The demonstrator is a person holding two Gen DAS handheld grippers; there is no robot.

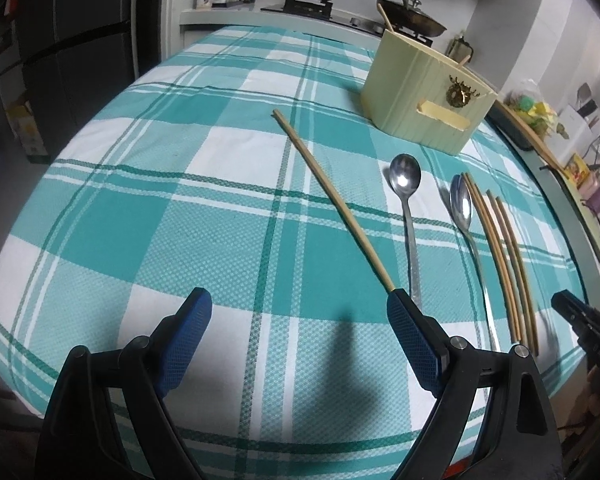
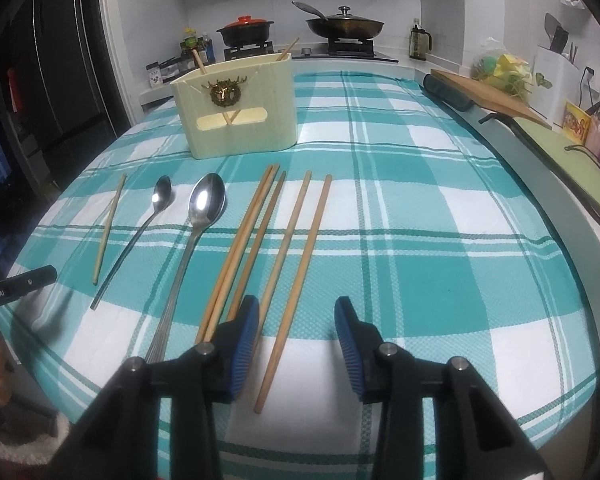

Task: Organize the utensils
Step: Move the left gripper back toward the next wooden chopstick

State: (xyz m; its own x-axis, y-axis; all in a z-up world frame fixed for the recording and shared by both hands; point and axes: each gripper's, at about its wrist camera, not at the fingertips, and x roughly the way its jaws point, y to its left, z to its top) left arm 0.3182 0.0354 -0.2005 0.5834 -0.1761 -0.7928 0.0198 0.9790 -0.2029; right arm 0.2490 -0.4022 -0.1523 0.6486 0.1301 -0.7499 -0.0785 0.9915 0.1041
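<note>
On the left hand-held gripper [image 2: 18, 282], spread like the right hand-held gripper [image 2: 296, 332], lettering reads "enRobot.AI".

left gripper [image 1: 300, 312] | black arms, blue ribbed pads, silver screws | right gripper [image 2: 296, 320] alike

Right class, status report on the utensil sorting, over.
Left gripper open, empty. Right gripper open, straddling a chopstick on the cloth. Two spoons, five chopsticks still out; holder has two. Nothing in the way.
</note>
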